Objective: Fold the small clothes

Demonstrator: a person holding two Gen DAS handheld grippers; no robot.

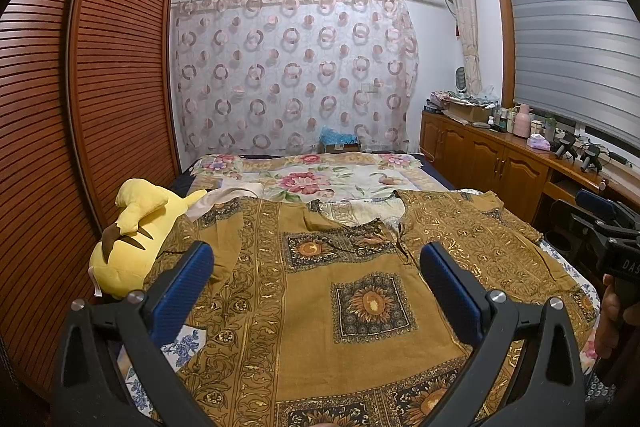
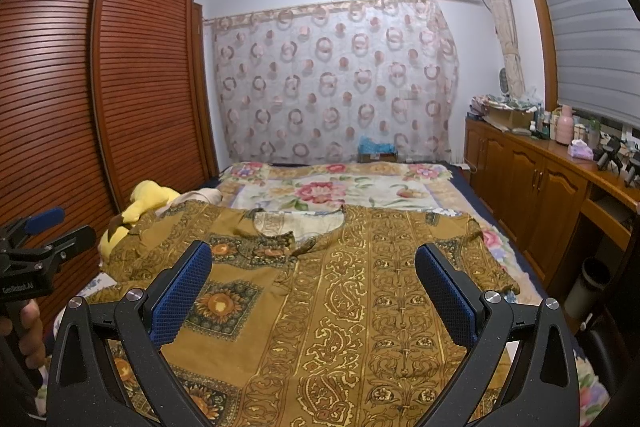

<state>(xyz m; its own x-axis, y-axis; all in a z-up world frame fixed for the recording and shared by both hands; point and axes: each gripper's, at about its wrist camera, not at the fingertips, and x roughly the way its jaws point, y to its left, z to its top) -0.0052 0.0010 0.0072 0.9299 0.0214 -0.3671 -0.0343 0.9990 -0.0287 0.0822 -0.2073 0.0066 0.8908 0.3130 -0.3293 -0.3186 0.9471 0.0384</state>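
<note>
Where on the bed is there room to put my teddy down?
Free: the flowery blanket between the brown shirt and the circle curtain. Crowded: the near half under the shirt, and the left edge with the yellow plush.

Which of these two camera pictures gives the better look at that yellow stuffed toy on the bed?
The left wrist view. There the yellow plush toy lies large beside the brown patterned shirt, its body and brown-tipped parts plain. In the right wrist view the toy is smaller, farther off, and partly hidden behind the shirt's edge.
</note>
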